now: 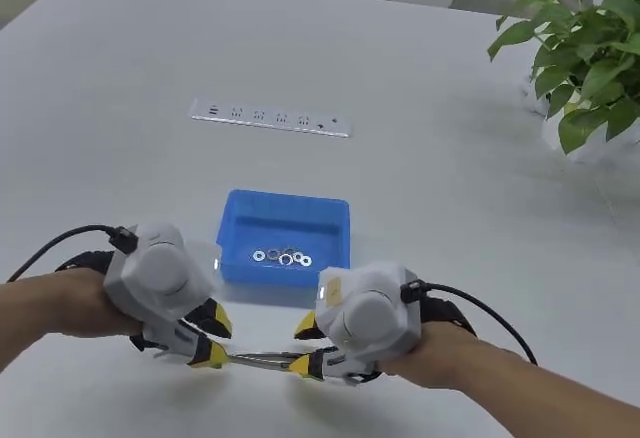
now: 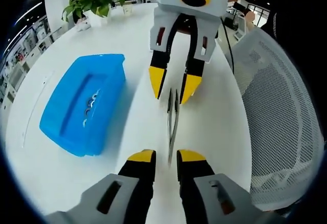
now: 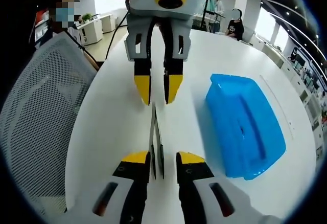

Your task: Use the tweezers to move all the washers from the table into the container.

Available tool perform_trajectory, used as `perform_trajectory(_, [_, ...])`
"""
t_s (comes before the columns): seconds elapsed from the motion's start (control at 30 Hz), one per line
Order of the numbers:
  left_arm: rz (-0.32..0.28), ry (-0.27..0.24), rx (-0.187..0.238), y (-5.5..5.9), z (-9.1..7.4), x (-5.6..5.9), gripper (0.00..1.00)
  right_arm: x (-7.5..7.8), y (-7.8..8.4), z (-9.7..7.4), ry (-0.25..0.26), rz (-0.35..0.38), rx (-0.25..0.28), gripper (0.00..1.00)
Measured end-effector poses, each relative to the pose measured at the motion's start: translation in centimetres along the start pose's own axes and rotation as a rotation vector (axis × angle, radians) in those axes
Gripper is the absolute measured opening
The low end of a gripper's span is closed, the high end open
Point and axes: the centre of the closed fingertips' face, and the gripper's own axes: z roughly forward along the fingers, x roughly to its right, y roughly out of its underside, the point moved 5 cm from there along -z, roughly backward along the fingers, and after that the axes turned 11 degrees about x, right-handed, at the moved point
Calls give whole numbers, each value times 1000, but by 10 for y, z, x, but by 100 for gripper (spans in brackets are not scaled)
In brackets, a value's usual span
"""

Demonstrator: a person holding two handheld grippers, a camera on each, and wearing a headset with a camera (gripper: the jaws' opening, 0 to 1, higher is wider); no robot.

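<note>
- The tweezers (image 1: 262,359) lay flat on the white table (image 1: 120,108), just in front of the blue container (image 1: 285,201).
- The left tongs (image 1: 212,336) stood narrowly parted around the tweezers' closed end, not clamping it.
- The right tongs (image 1: 305,345) faced them, likewise parted, astride the spread end.
- The washers (image 1: 282,256) lay clustered inside the container.

Blue container (image 1: 285,220) holding silver washers (image 1: 282,256) on a white surface (image 1: 420,158). Left gripper (image 1: 214,338) and right gripper (image 1: 302,346): yellow-tipped black jaws. Tweezers (image 1: 262,359) silver.
</note>
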Motion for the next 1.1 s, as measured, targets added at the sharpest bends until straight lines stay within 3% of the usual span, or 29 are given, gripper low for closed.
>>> perform_trajectory(0.43, [-84, -101, 92, -4, -30, -1, 32, 12, -1, -33, 110, 108, 73, 35])
perform_trajectory(0.97, [-166, -280, 290, -20, -73, 3, 56, 24, 8, -91, 280, 193, 171, 57])
perform_trajectory(1.1, [-169, -309, 311, -19, -80, 7, 63, 22, 10, -102, 311, 210, 198, 63])
